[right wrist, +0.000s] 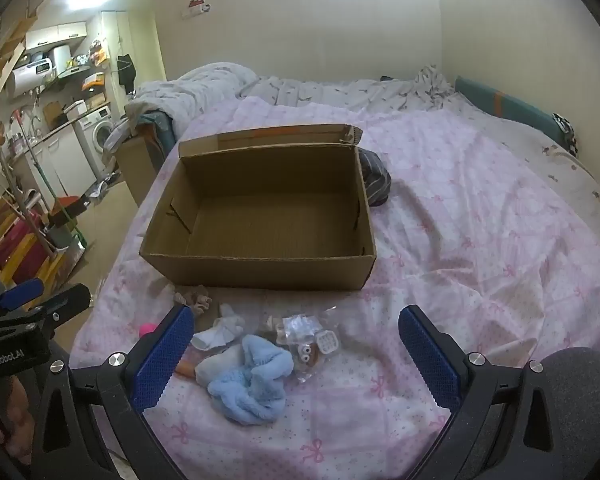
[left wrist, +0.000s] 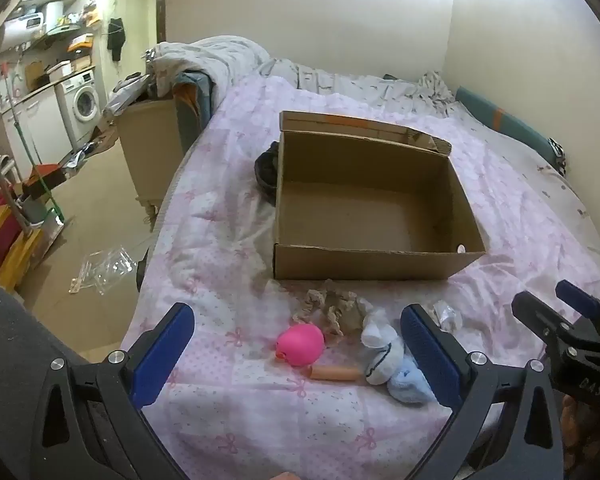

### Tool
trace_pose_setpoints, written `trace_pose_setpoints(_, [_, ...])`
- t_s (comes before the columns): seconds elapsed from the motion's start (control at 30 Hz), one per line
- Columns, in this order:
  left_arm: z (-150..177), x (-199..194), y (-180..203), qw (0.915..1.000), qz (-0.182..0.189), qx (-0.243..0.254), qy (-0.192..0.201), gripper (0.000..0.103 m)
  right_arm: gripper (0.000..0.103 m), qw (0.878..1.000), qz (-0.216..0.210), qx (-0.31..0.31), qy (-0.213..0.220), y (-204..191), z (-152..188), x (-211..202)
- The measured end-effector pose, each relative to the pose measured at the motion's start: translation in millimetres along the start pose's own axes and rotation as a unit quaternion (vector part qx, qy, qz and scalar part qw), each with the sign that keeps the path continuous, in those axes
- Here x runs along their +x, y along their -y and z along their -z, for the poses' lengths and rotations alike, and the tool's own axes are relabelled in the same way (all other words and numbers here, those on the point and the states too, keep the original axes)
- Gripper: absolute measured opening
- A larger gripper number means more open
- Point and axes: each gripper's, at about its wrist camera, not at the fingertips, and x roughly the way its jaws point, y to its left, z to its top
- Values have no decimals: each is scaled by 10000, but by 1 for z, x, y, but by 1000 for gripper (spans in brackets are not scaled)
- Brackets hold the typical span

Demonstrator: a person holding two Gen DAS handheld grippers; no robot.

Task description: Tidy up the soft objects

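An open, empty cardboard box [left wrist: 372, 204] [right wrist: 264, 216] sits on the pink bedspread [left wrist: 228, 208] [right wrist: 480, 216]. In front of it lies a small heap: a pink ball [left wrist: 301, 345], an orange tube [left wrist: 334, 373], a beige scrunchie [left wrist: 332, 308] [right wrist: 194, 298], white socks [left wrist: 380, 344] [right wrist: 220, 330], a fluffy light-blue sock [left wrist: 408, 384] [right wrist: 252, 380] and a clear packet with a small toy [right wrist: 308, 340]. My left gripper [left wrist: 298, 354] hovers open over the ball and socks. My right gripper [right wrist: 296, 356] stands open above the blue sock and packet. Neither holds anything.
A dark striped garment [left wrist: 266, 172] [right wrist: 376, 180] lies against the box's far side. A rumpled grey duvet [left wrist: 220, 64] covers the head of the bed. The bed's left edge drops to a floor with a wooden cabinet [left wrist: 152, 148] and clutter.
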Motion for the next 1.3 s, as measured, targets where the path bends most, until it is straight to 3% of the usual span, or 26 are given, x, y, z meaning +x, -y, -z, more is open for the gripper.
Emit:
trace_pose_setpoints(0.07, [4, -3, 9, 9998, -66, 179, 104, 103, 103, 10000, 4, 2, -32, 0, 0, 0])
trace_pose_setpoints(1.3, [6, -1, 11, 9999, 22, 147, 41, 103, 103, 10000, 12, -51, -26, -2, 1, 2])
